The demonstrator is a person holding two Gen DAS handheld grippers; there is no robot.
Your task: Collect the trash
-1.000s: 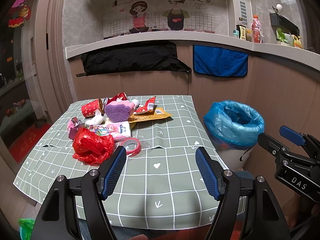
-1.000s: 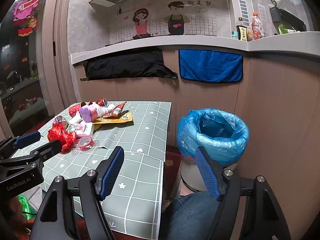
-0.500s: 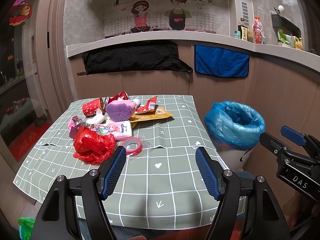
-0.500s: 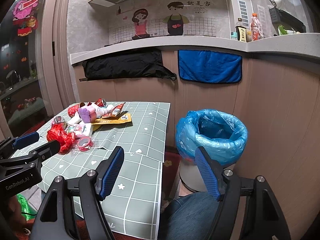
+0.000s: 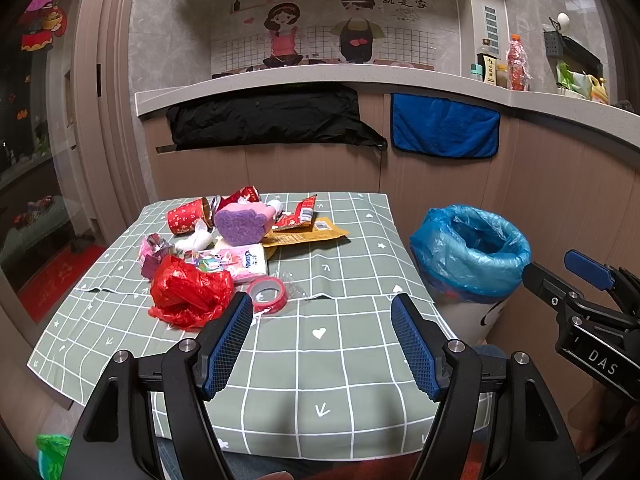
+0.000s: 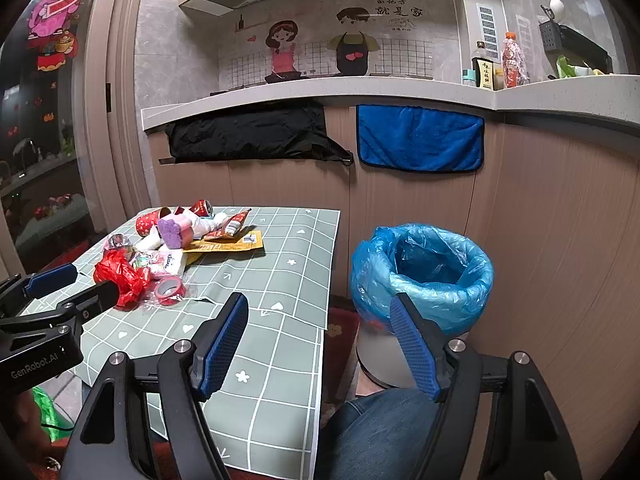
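Note:
A pile of trash lies on the green checked table [image 5: 328, 364]: a crumpled red plastic bag [image 5: 188, 292], a red tape roll [image 5: 267, 294], a tissue pack [image 5: 240, 262], a purple sponge [image 5: 240, 222], a red paper cup [image 5: 187, 216] and a yellow wrapper [image 5: 308, 234]. The pile also shows in the right wrist view, with the red bag [image 6: 120, 276] nearest. A bin with a blue liner [image 5: 472, 256] stands right of the table, and in the right wrist view [image 6: 424, 272]. My left gripper [image 5: 322, 346] is open and empty over the near table. My right gripper [image 6: 320, 344] is open and empty.
A counter runs behind the table with a black cloth [image 5: 264, 120] and a blue towel [image 5: 444, 126] hanging from it. Bottles [image 5: 516, 64] stand on the counter. A person's knee in jeans [image 6: 384, 432] is below the right gripper. A green bag [image 5: 50, 454] lies on the floor.
Both grippers have shifted only slightly; the view has drifted a little. Both stay open and empty.

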